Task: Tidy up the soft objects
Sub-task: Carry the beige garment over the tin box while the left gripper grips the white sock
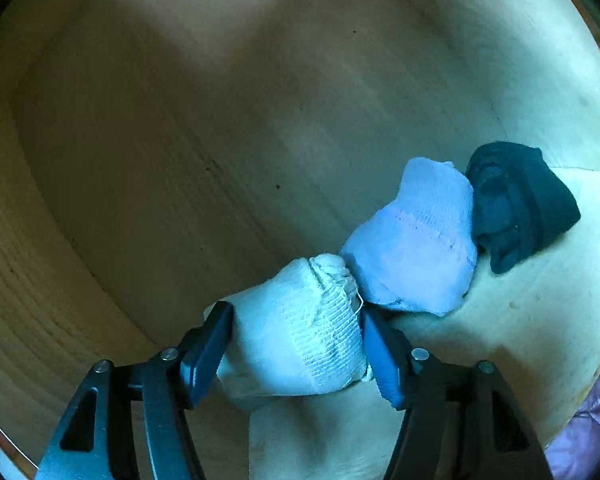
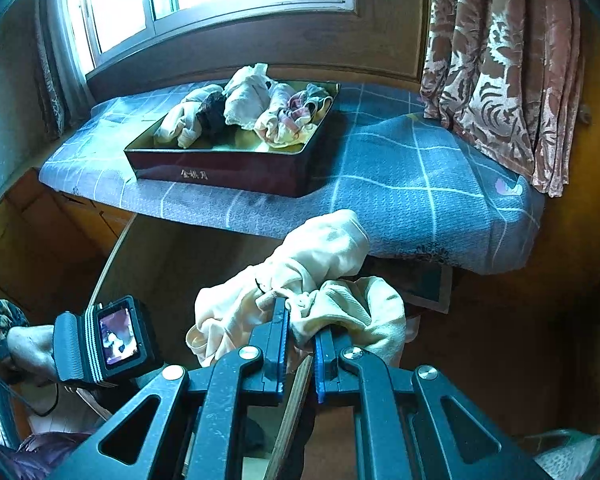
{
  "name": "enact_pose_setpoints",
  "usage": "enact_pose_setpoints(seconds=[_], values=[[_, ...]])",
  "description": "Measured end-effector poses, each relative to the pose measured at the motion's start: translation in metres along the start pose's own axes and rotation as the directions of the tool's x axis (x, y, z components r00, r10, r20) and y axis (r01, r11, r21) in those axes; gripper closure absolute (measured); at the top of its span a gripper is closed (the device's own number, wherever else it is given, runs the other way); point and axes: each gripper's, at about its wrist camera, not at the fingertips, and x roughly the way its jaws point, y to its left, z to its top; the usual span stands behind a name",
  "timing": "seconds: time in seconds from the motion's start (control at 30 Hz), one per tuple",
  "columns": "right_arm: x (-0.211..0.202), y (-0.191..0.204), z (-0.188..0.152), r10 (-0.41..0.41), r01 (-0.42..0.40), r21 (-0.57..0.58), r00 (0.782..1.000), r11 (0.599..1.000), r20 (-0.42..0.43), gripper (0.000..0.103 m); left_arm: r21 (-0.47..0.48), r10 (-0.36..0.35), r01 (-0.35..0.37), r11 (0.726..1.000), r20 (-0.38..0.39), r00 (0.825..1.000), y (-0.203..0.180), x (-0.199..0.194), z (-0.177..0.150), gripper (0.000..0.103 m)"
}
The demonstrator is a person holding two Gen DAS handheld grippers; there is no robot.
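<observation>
**White sock bundle going into the wooden drawer, risk of it riding back out**

White rolled sock bundle [image 1: 300,328] sits between the jaws of the left tool [image 1: 296,354], low in a pale wooden drawer [image 1: 180,140], near its right-hand wall. Jaws stand wide; the pads flank the bundle and look close to it or just brushing it, not squeezing. Pale blue sock bundle [image 1: 416,240] lies just beyond, touching the white one; a dark rolled sock bundle [image 1: 520,204] lies against the blue one, further right. Three in a row along the wall.

Right tool [image 2: 300,344] is clamped nearly closed on a bunch of cream garment [image 2: 312,272], held up in the air, well short of the dark red tin box [image 2: 228,172] heaped with more soft items on the blue checked cloth [image 2: 420,168] by the window.

Risks, as judgement:
- ribbed knit or the loose thread at the cuff could catch on a pad, so the white bundle lifts out with the tool
- a sideways pull could knock the blue bundle and break the row
- the loose roll may unfurl once let go
- cream garment hangs slack either side of a thin pinch; a quick swing could slip it free or snag the drawer edge
</observation>
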Motion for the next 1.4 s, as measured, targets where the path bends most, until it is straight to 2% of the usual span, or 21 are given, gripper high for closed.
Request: enact_pose_setpoints(seconds=[0.2,0.4,0.53,0.9,1.2,1.4], values=[[-0.014,-0.002,0.006,-0.014,0.014,0.002,0.999,1.000,0.035,0.093,0.008,0.001,-0.001,1.000,0.002,1.000,0.002,0.004,0.007,0.041],[-0.029,-0.006,0.017,-0.023,0.023,0.004,0.997,1.000,0.076,0.093,0.003,-0.012,0.012,1.000,0.021,1.000,-0.001,0.001,-0.009,0.044],[-0.039,-0.009,0.030,-0.036,0.036,-0.002,0.993,0.999,0.112,0.093,-0.017,-0.050,0.051,0.999,0.046,0.998,0.010,-0.010,-0.020,0.047],[-0.035,-0.009,0.055,-0.066,0.069,-0.021,0.990,0.997,0.127,0.093,-0.023,-0.061,0.062,0.998,0.066,0.996,0.016,-0.017,-0.027,0.049],[-0.027,0.003,0.102,-0.060,0.069,-0.052,0.986,0.996,0.158,0.093,-0.030,-0.073,0.076,0.997,0.072,0.995,0.024,-0.026,-0.028,0.049],[-0.015,0.013,0.143,-0.021,0.034,-0.070,0.982,0.997,0.186,0.093,-0.035,-0.078,0.081,0.996,0.074,0.994,0.028,-0.028,-0.027,0.049]])
